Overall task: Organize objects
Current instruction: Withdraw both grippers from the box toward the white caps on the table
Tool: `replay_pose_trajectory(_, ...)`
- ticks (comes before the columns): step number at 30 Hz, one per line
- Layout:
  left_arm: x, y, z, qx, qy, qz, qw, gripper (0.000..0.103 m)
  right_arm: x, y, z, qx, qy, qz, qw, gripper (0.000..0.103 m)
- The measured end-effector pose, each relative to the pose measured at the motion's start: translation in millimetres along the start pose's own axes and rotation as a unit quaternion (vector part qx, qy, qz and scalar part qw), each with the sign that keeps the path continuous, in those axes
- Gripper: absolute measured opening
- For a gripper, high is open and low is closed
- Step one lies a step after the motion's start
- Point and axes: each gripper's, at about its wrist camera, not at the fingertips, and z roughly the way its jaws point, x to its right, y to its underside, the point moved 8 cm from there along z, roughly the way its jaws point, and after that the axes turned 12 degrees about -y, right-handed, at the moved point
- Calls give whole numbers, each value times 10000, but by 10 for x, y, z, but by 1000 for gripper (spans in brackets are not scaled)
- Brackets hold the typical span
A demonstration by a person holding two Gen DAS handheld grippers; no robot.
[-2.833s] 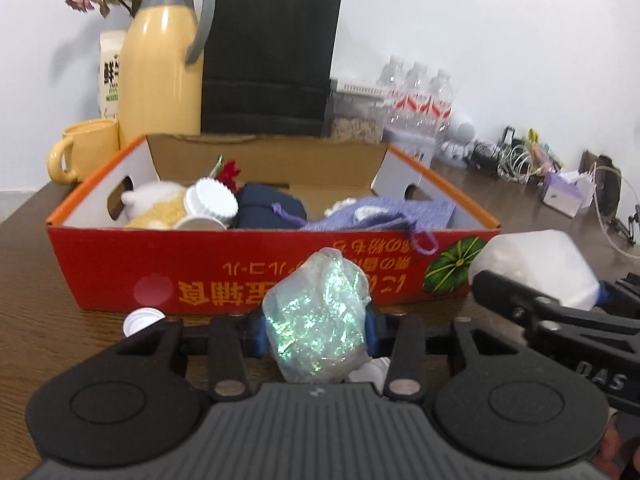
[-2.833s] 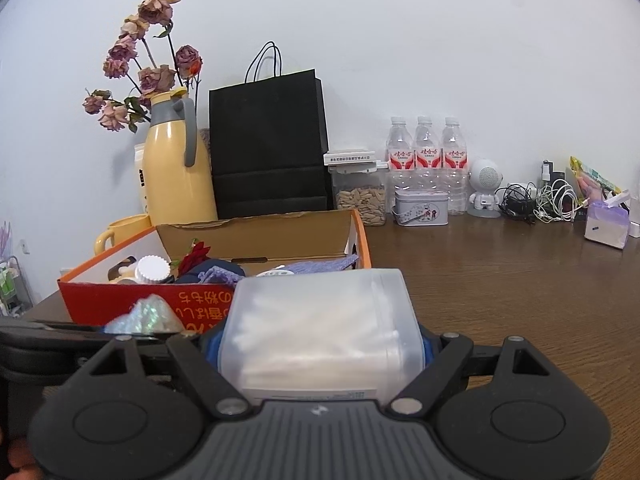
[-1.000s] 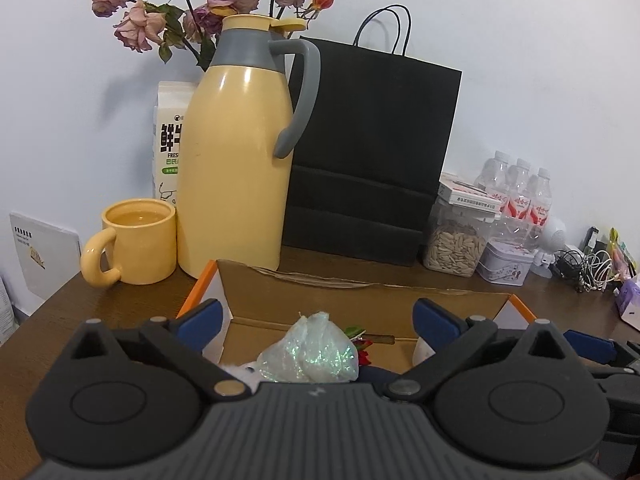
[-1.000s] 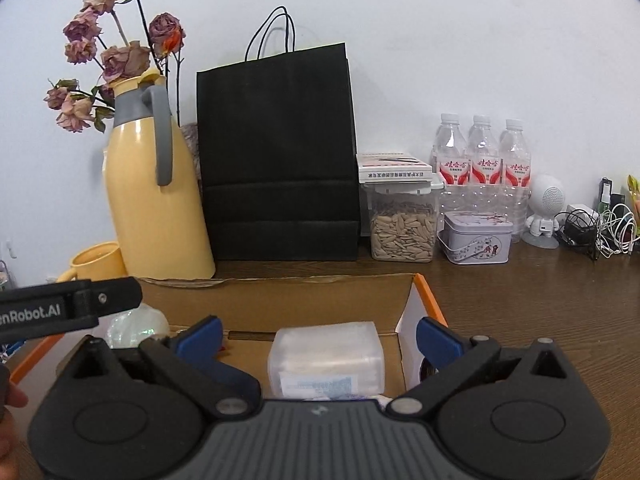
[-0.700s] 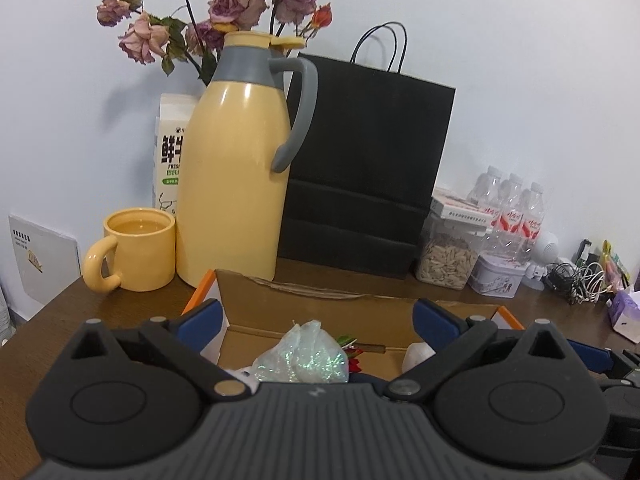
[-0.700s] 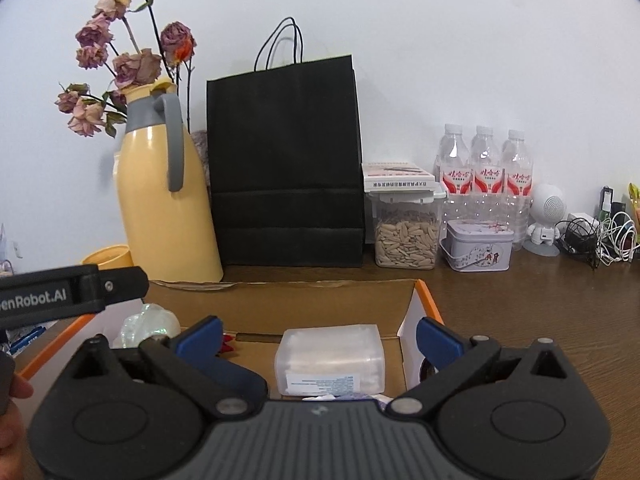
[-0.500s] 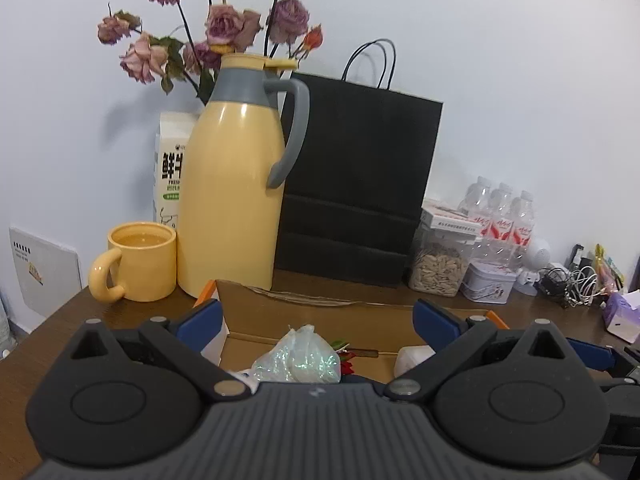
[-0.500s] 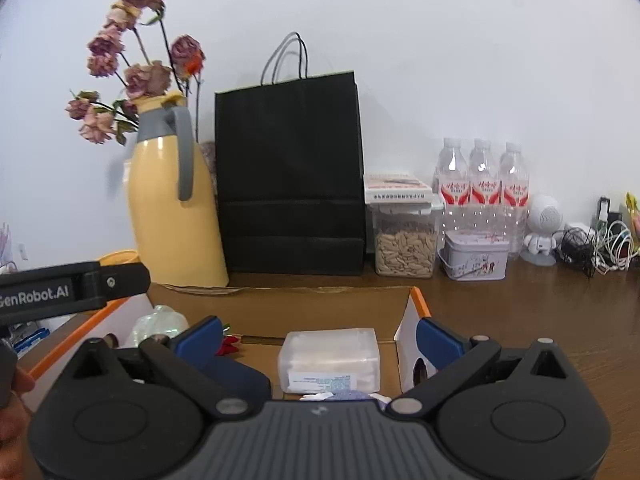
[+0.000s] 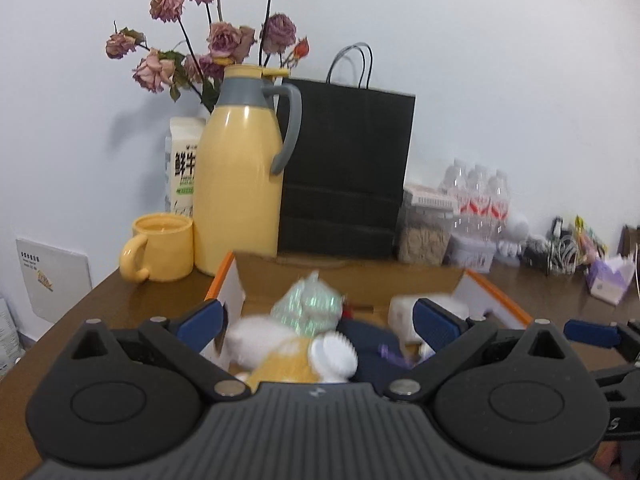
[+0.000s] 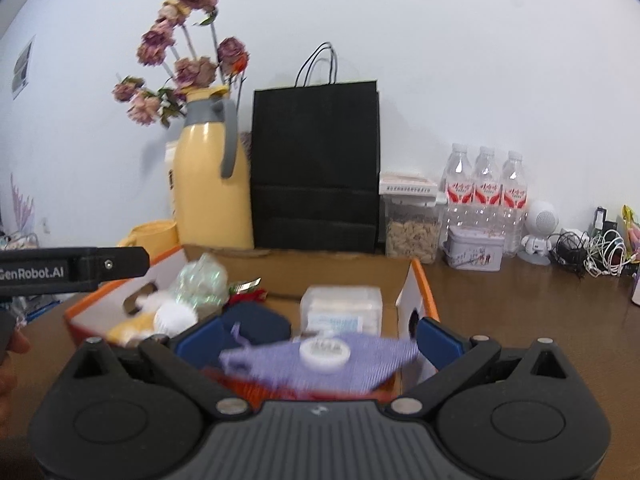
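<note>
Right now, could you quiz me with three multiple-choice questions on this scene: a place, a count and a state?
1. Where is the clear plastic packet of white wipes?
A. Inside the orange-edged cardboard box
B. Beside the yellow mug
C. In the black paper bag

2. How many clear water bottles stand by the wall?
A. Two
B. Three
C. Five

3. How is the right gripper?
A. Shut on a cup
B. Open and empty
C. Shut on the packet

Answers: 1 A, it lies between the box walls; 2 B, three red labels; 3 B, its blue pads stand apart.
</note>
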Motion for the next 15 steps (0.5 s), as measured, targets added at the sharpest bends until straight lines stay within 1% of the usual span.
replay_pose_trajectory(10,-221,528,-169,-621,-90,384,9973,103,-192,472,-179,-619,-277,54,9977,103)
replay_pose_trajectory(15,-331,698,-223,-837,-162,469,9953,103,-251,590,-225,-763,-337,99,9965,103)
